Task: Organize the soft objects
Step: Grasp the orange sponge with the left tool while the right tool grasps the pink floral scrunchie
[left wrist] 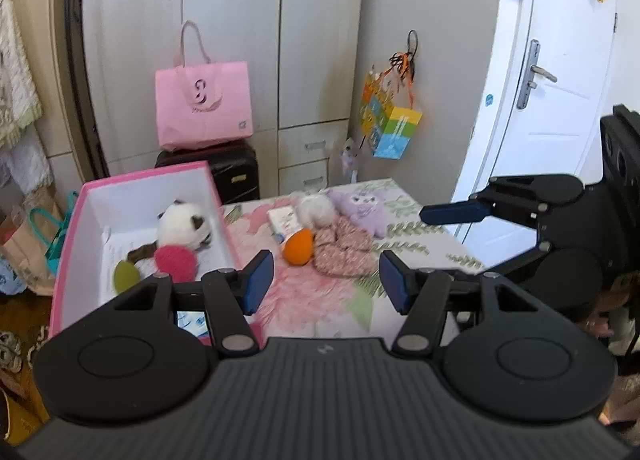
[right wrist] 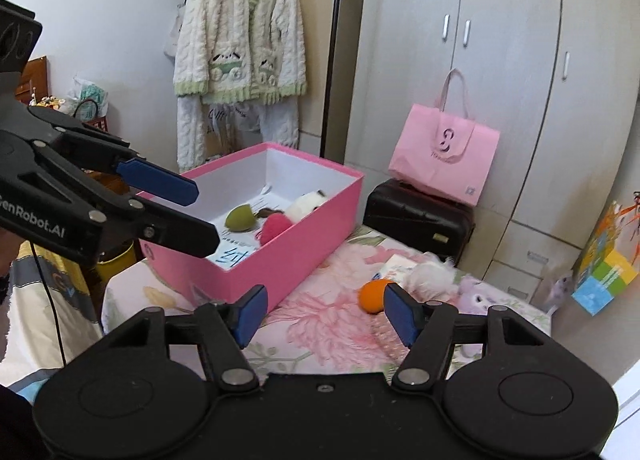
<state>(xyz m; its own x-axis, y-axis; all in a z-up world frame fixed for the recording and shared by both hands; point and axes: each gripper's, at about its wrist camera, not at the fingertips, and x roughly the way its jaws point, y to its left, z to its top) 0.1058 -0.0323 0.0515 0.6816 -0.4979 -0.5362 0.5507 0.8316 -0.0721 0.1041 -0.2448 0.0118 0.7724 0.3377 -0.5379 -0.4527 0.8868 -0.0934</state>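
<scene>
Both grippers empty above the table.
I see the left gripper (left wrist: 326, 280) and right gripper (right wrist: 324, 314) parted, holding nothing; orange sponge (left wrist: 298, 246) lies beside the pink box (left wrist: 70, 244), near the purple plush (left wrist: 362, 209).

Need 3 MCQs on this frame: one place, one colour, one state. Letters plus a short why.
1. Where is the green sponge?
A. inside the pink box
B. on the floral cloth
C. on the black suitcase

2. What colour is the sponge lying on the cloth beside the white plush?
A. green
B. orange
C. blue

3. How do the left tongs stand?
A. shut on the purple plush
B. shut on the sponge
C. open, holding nothing

Answers:
1 A: it lies on the box floor next to the pink puff.
2 B: the orange sponge sits just in front of the white plush.
3 C: the blue pads stand apart with only cloth visible between them.
</scene>
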